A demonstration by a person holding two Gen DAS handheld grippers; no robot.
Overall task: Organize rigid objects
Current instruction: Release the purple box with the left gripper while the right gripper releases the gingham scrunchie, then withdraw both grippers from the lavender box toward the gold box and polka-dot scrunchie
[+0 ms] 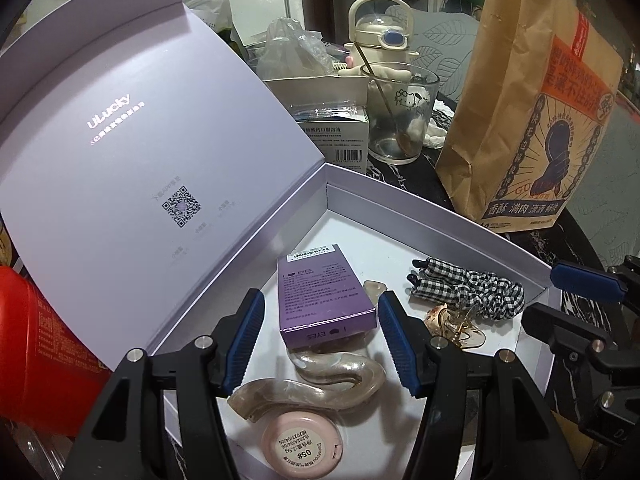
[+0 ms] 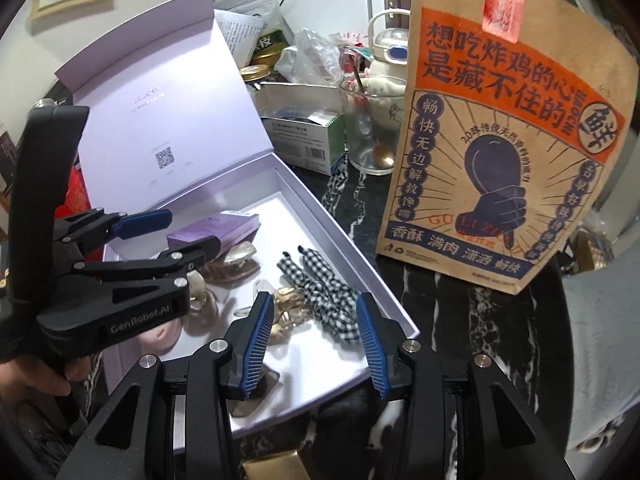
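Both empty: left gripper (image 1: 322, 334) part-open above purple box (image 1: 326, 292); right gripper (image 2: 316, 340) part-open, gingham hair clip (image 2: 324, 296) just ahead.

Both grippers (image 1: 322, 338) (image 2: 316, 344) are black, with silver screws, ribbed blue pads and "GenRobot.AI" lettering.

Pearly hair claw (image 1: 340, 368): far end hidden under purple box (image 1: 326, 292).
Red canister (image 1: 44, 356): cut by left edge.
Lid print (image 2: 146, 100): illegible.
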